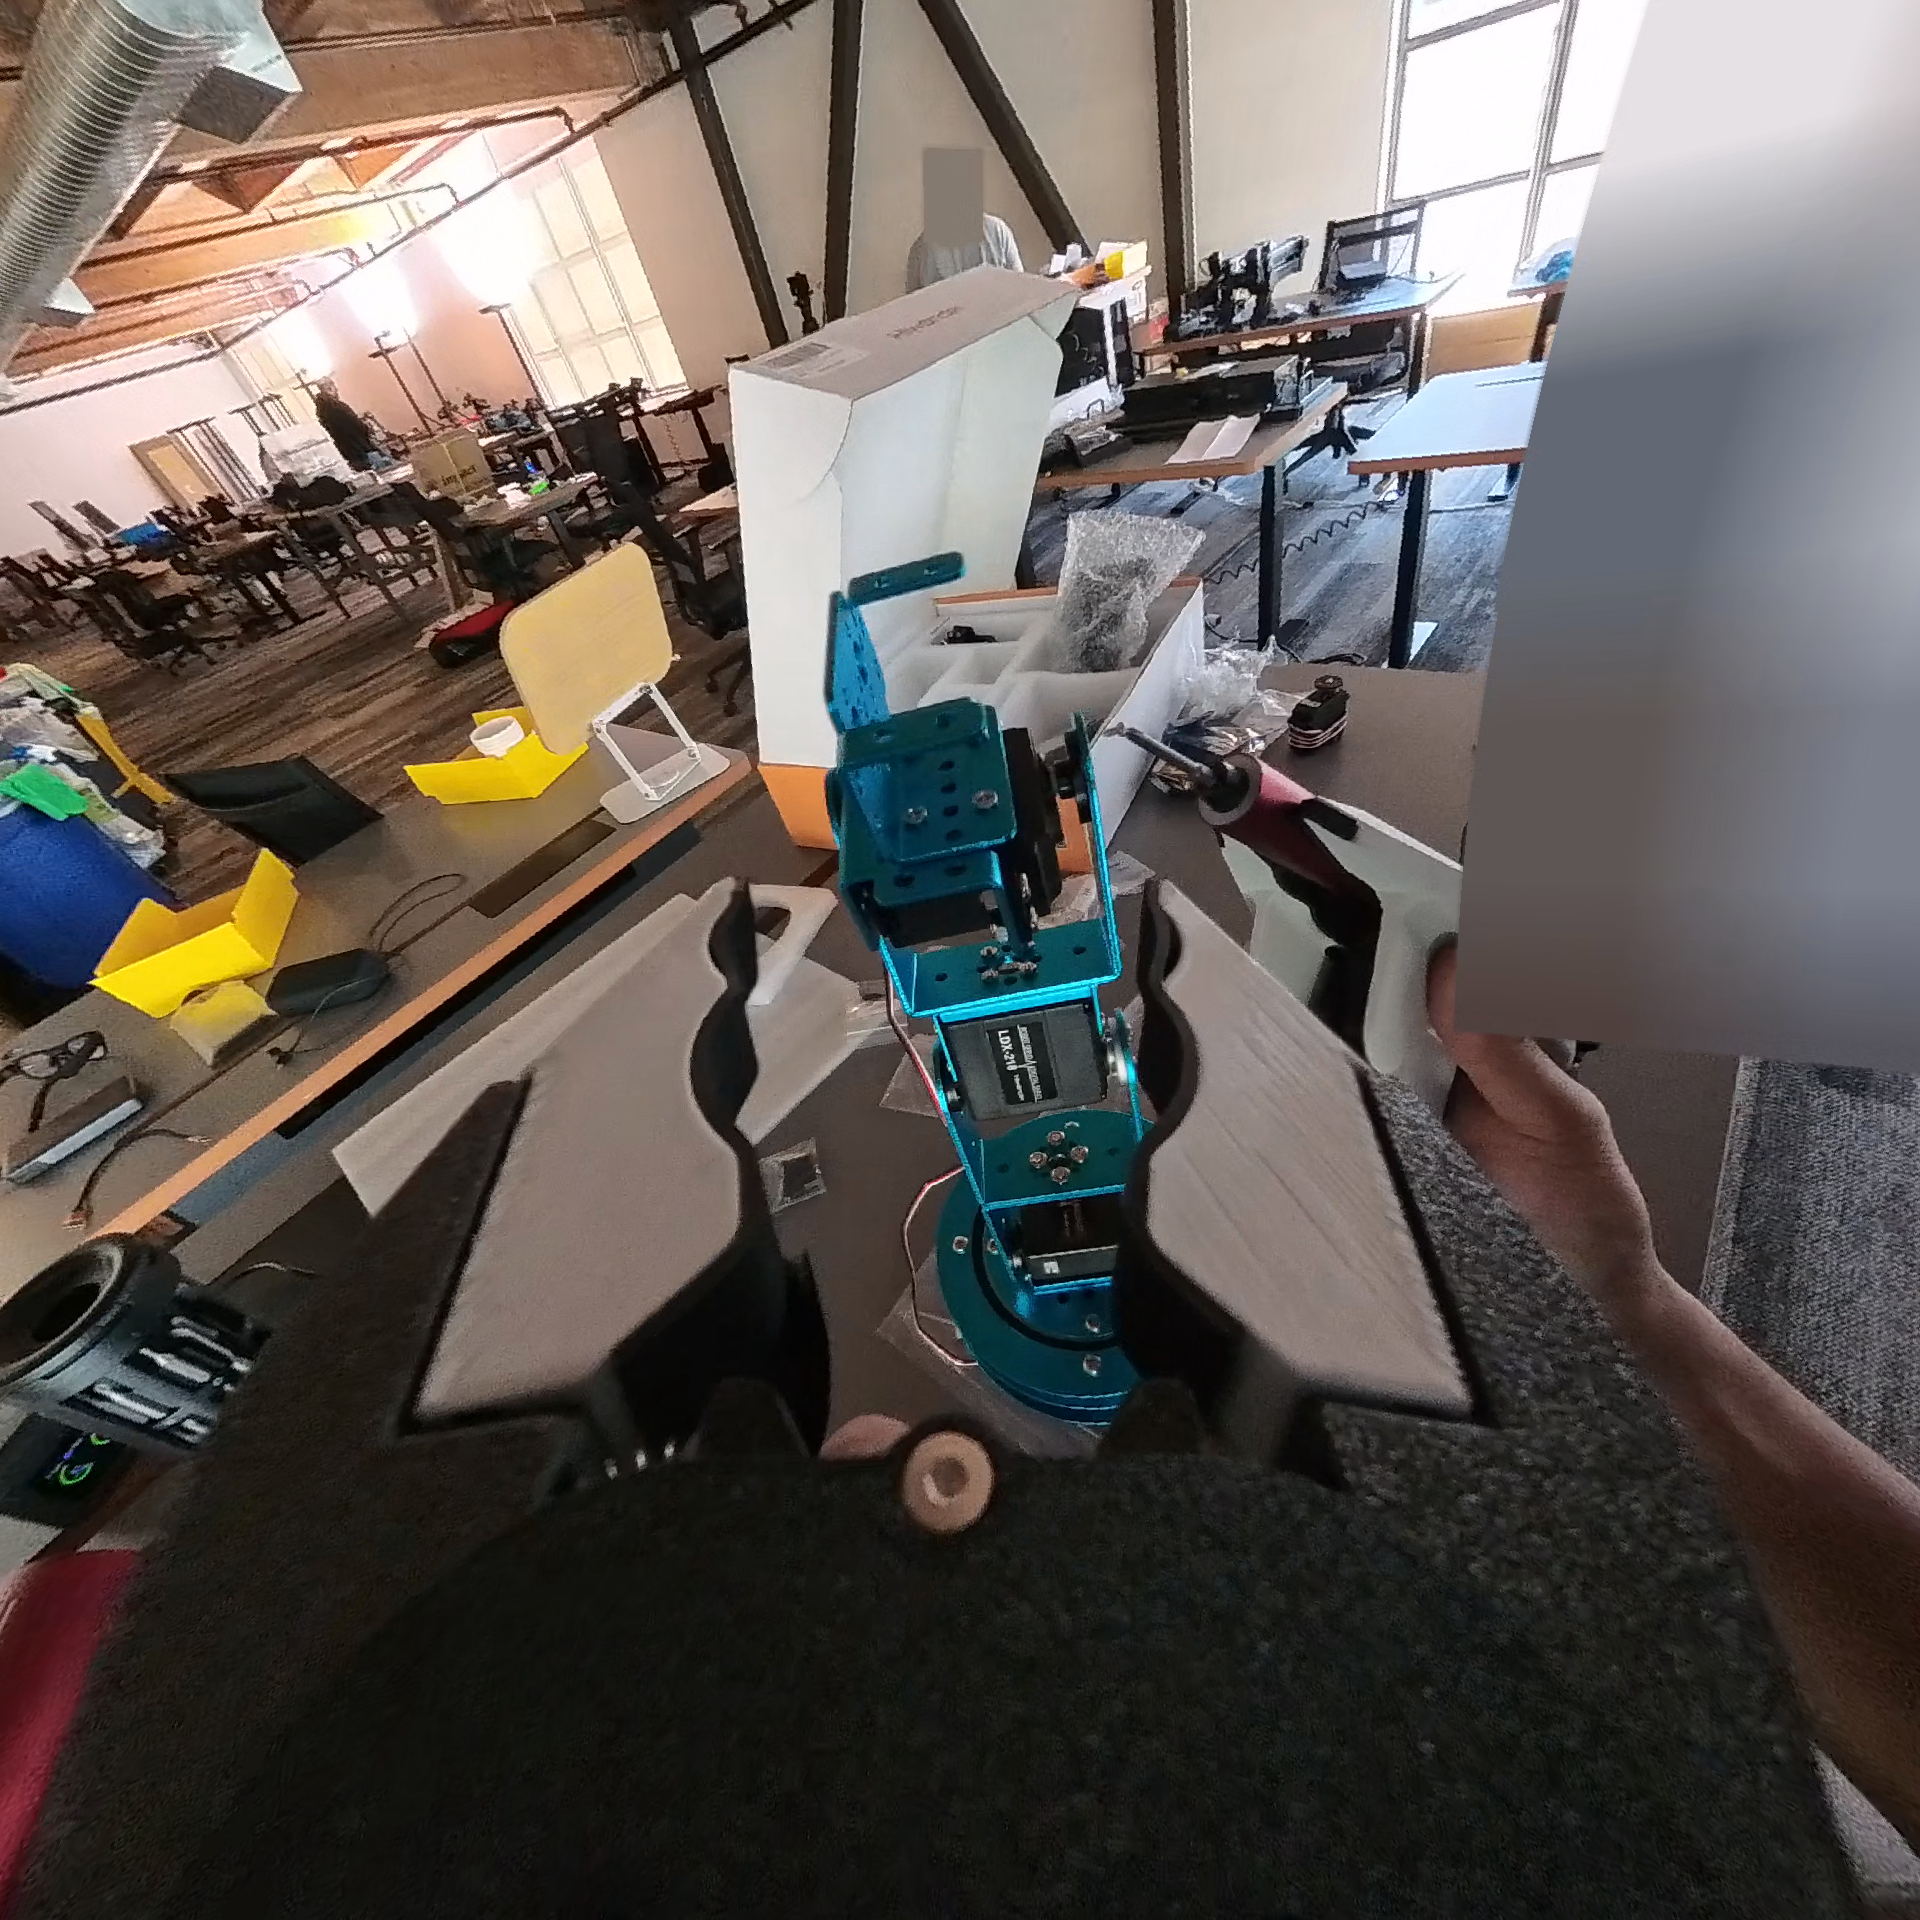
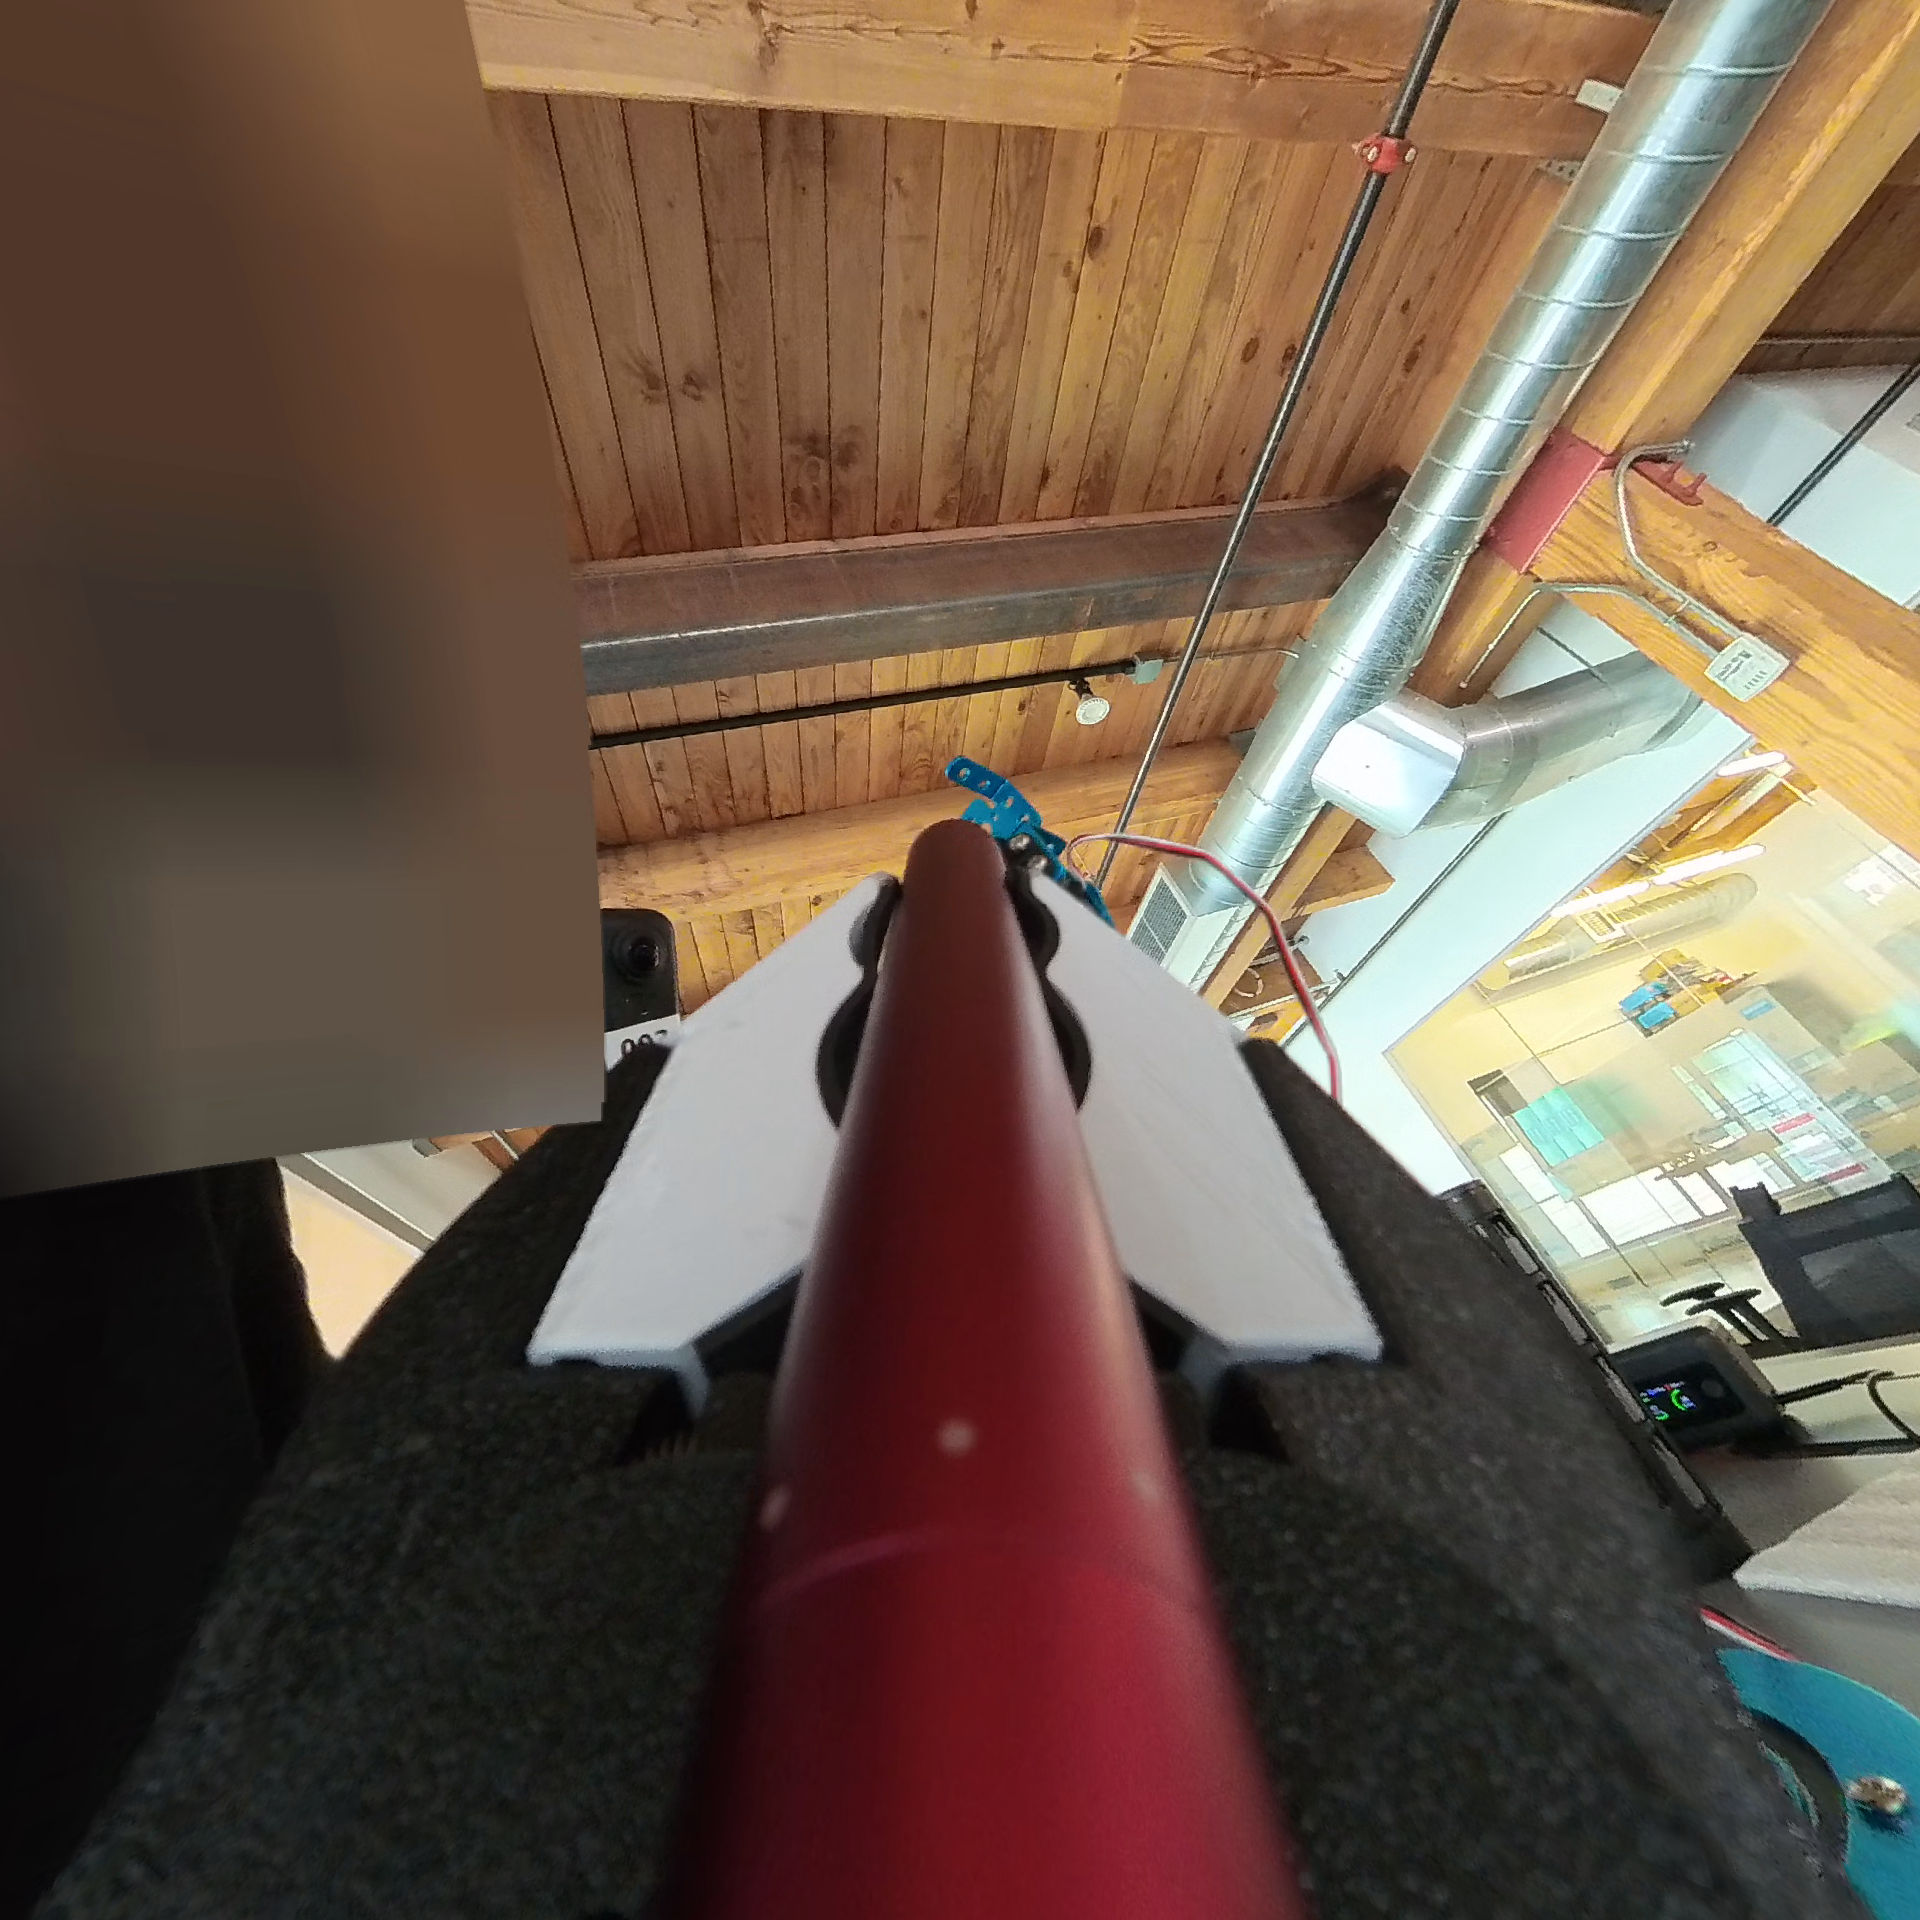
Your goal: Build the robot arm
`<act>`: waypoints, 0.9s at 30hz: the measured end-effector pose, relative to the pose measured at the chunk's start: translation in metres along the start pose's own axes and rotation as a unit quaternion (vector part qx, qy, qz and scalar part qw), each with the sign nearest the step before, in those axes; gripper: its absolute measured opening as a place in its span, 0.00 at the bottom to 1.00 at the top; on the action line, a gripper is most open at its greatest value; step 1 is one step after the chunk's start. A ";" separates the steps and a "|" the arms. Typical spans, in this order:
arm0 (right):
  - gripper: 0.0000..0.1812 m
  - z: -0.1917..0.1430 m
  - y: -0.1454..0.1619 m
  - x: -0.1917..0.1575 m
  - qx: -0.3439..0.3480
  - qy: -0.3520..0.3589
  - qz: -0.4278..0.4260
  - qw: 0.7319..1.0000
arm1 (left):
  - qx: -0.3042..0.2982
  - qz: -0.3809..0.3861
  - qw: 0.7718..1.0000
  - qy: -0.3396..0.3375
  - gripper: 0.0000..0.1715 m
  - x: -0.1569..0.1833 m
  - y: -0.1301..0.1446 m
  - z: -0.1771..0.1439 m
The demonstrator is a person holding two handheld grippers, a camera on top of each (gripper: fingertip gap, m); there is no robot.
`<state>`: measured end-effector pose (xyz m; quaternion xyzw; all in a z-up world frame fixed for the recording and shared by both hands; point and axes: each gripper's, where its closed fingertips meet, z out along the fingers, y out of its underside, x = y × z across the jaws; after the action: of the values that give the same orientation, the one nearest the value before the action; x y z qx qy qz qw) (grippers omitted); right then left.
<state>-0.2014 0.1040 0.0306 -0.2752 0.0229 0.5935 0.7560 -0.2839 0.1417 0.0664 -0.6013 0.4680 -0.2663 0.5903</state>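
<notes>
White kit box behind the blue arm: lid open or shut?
Open. The white box has its lid flap standing up, and the foam tray compartments inside are exposed, a bubble-wrap bag sticking out.

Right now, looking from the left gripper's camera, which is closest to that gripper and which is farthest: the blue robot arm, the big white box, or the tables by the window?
1. The blue robot arm, standing on the desk between the open left gripper's fingers.
2. The open white box, just behind the arm.
3. The tables by the window, far back on the right.
</notes>
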 end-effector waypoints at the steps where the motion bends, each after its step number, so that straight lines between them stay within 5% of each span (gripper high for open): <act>1: 0.12 0.000 0.001 -0.001 -0.002 -0.002 -0.001 1.000 | -0.002 -0.001 1.000 -0.001 0.43 0.000 0.001 0.001; 11: 0.12 -0.001 0.001 -0.001 0.001 0.008 -0.026 1.000 | -0.013 -0.029 0.999 -0.022 0.51 -0.002 0.007 0.019; 27: 0.12 0.001 0.003 -0.002 0.004 0.022 -0.063 0.998 | -0.029 -0.051 0.998 -0.011 0.46 0.010 0.030 0.045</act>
<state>-0.2054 0.1030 0.0312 -0.2858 0.0246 0.5385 0.7923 -0.2475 0.1579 0.0283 -0.6441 0.4384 -0.2755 0.5630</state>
